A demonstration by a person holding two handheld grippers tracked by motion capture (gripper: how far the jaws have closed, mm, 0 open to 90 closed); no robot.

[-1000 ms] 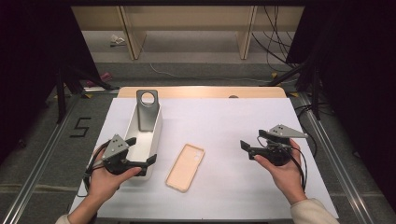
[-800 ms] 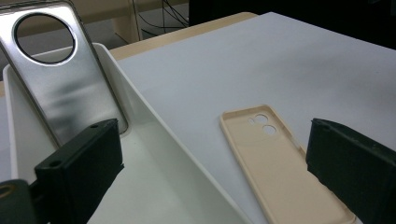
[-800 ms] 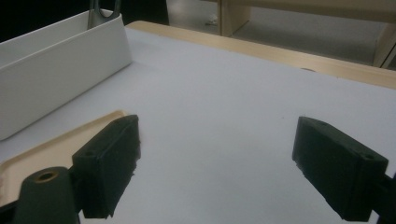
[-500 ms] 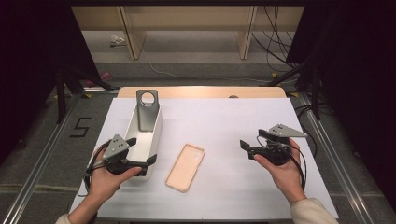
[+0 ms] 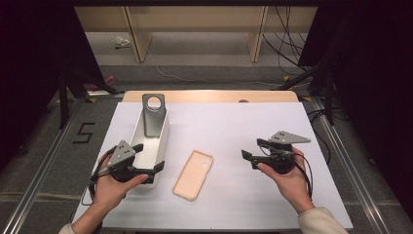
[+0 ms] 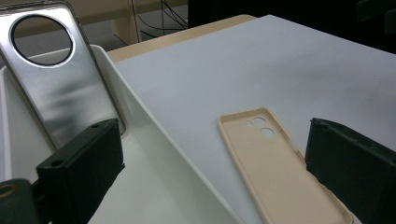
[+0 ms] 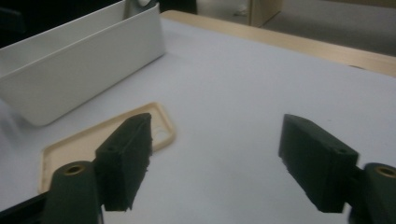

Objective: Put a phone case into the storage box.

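High view: a peach phone case (image 5: 193, 174) lies flat on the white bench (image 5: 229, 126), hollow side up, between the two grippers and touching neither. Its long axis runs slantwise, the camera-cutout end pointing away from the person and a little right. Just left of it stands a white tray (image 5: 157, 139), a silver phone case (image 5: 154, 115) leaning against its far end. The left gripper (image 5: 149, 157) is spread wide, one jaw over the tray's inside and one at its near right corner, gripping nothing. The right gripper (image 5: 254, 152) sits well right of the peach case, pointing left toward it.

Left gripper view: the tray's right wall runs up between the wide-apart jaws; the silver case stands tilted with its round cutout uppermost, and the peach case lies beyond the wall.

Right gripper view: the jaws have just been closing yet still stand apart, bare bench between them. Behind the left jaw the peach case's rounded corner shows, apparently untouched, though the jaw hides part of it.
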